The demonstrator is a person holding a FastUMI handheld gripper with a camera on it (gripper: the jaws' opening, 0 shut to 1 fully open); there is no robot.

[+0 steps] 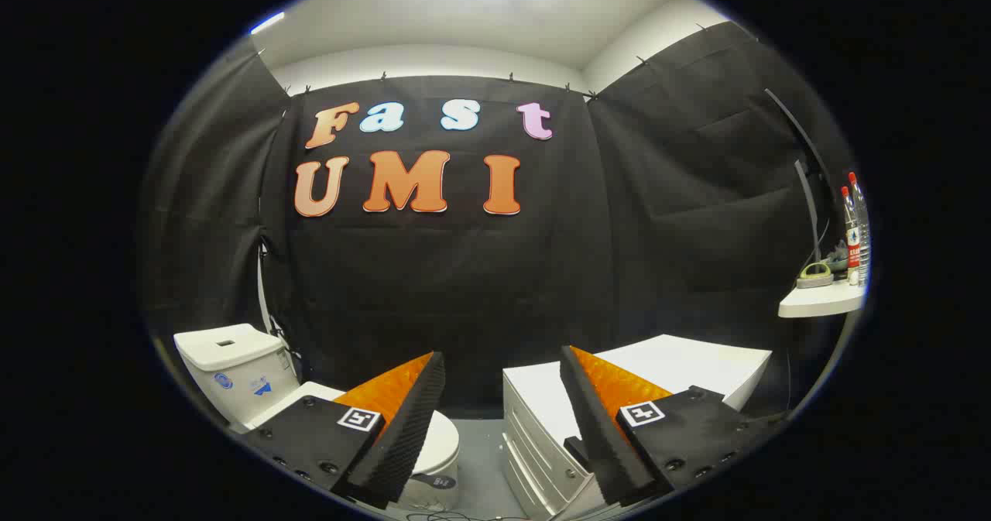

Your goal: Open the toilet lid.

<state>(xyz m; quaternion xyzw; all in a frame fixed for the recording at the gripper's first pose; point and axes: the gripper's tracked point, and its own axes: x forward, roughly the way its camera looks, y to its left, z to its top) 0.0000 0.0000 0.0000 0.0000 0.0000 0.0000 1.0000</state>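
Observation:
A white toilet point(240, 374) stands low on the left against the black cloth wall, its tank upright with a flush button on top. Its lid point(443, 437) lies shut over the bowl and is mostly hidden behind my left finger point(402, 420). My gripper point(503, 366) is open, its two fingers spread wide with nothing between them. It hangs above and some way short of the toilet; the lid lies beyond the left finger.
A white cabinet with drawers point(681, 366) stands to the right of the toilet, behind my right finger. A narrow grey floor strip point(480, 459) runs between them. A white shelf point(821, 300) at far right holds two bottles point(855, 227) and small items.

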